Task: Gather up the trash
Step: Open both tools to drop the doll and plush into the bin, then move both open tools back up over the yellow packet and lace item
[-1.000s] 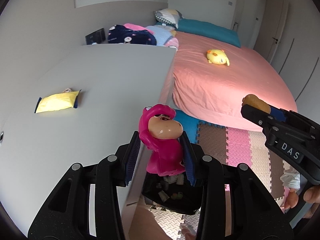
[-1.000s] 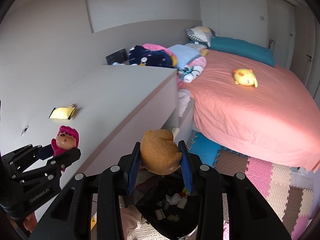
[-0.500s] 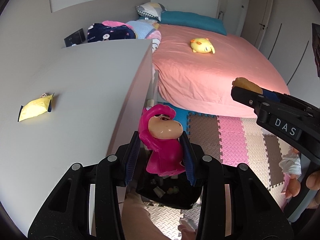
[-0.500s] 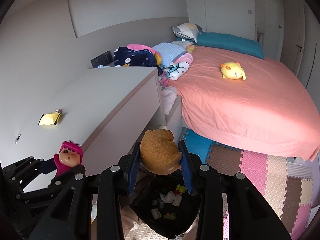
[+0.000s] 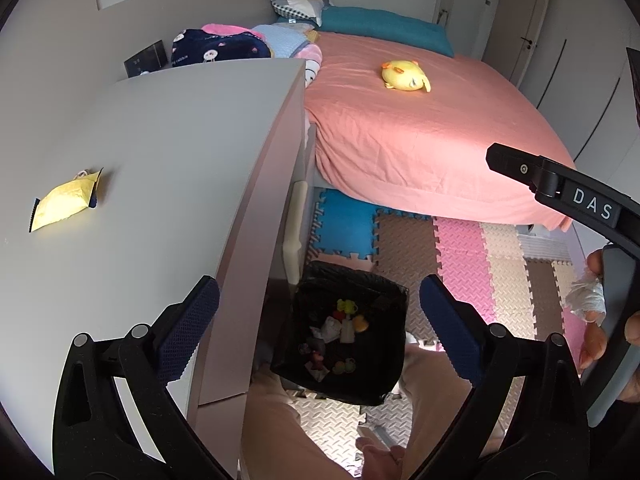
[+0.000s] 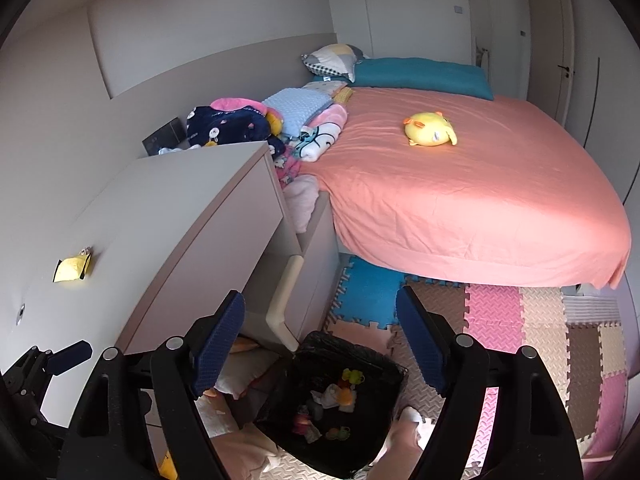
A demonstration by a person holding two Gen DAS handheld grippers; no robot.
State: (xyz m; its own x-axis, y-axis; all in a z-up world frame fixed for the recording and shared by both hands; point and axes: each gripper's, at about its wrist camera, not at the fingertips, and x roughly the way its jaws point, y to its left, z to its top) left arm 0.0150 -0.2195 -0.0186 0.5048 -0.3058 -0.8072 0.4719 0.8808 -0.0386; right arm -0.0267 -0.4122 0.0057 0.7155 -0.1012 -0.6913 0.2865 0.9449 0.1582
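While both claws hang over the bin [image 5: 344, 336] on the floor, jaws having just been opening and nothing between them: left gripper [image 5: 320, 328] wide open, right gripper [image 6: 320, 336] open. Remaining item: yellow packet [image 5: 64, 200] on the desk top [image 5: 168, 152], far left of both claws, long axis running left-near to right-far. Left hand judged nearer.

Left gripper [image 5: 319, 298], right gripper [image 6: 320, 314]: black frames, blue textured pads, silver screws; white "DAS" lettering on right.
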